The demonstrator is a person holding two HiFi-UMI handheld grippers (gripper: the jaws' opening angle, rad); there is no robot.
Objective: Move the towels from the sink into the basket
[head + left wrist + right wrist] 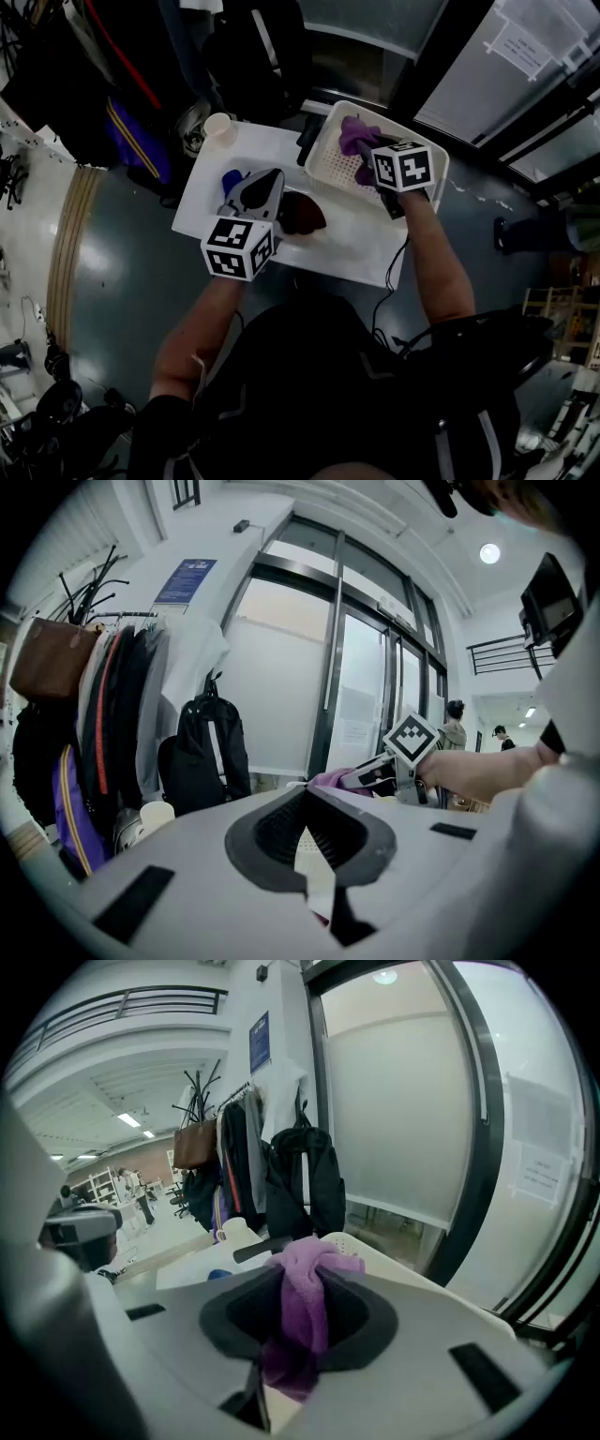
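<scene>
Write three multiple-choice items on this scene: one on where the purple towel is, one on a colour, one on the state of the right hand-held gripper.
1. Where is the purple towel?
A. over the white basket
B. on a chair
C. inside a drawer

2. What colour is the towel lying on the white table?
A. yellow
B. green
C. dark red

3. The right hand-held gripper is:
A. open and empty
B. shut on the purple towel
C. shut on a bottle

Answers:
1 A: the head view shows the purple cloth over the basket.
2 C: the cloth on the table is dark red.
3 B: the right gripper view shows the purple cloth pinched between the jaws.
</scene>
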